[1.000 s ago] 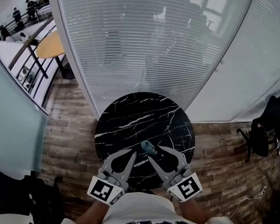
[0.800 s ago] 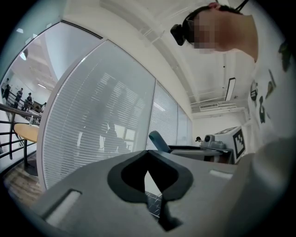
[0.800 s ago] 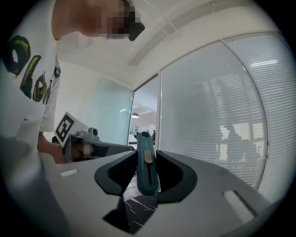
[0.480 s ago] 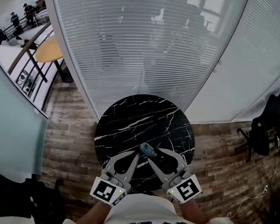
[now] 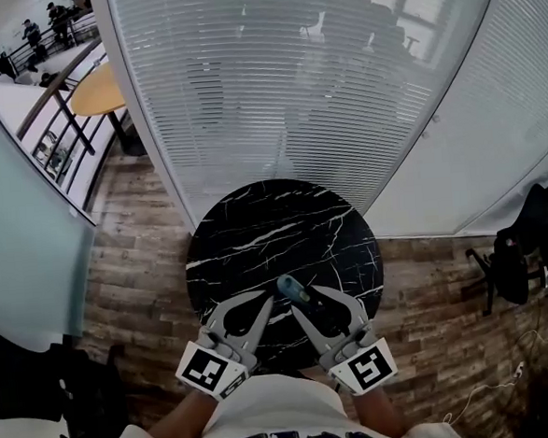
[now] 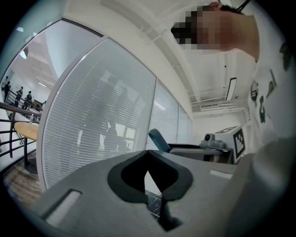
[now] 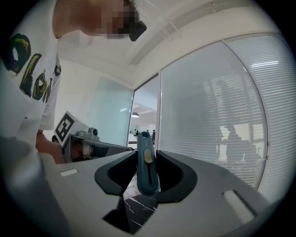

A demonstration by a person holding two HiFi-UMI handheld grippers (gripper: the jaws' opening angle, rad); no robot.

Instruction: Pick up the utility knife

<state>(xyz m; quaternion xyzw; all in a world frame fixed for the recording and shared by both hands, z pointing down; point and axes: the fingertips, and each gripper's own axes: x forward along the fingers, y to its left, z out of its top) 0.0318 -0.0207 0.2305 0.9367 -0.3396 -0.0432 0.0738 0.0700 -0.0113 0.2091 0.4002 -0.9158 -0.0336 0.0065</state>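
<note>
Status: pick-up looks essentially done.

- Utility knife [image 7: 147,170]: teal body with a tan slider, standing between the jaws of the right tool [image 5: 304,298]. The pads press on both its flanks, so the tool is clamped on it. From the head view the knife's far end pokes out past the jaw tips, over the near part of the desk [image 5: 274,223].
- Clearance: in the right gripper view the knife's lower end shows marble beyond it with no visible contact. I judge it lifted off the desk, though how high cannot be read.
- Left tool [image 5: 263,302]: jaws closed tip to tip, nothing between them. It is held level, just beside the right tool, and takes no part in the grip.
- Left to do: at most, carry the knife clear or hold it steady. No further grasp seems needed.

Count:
- utility knives: 1
- tools: 2, one per hand
- desks: 1, round, black marble with white veins, otherwise bare
- office chairs [image 5: 513,260]: 1, black, off to the right on the wood floor [image 5: 128,270]
</note>
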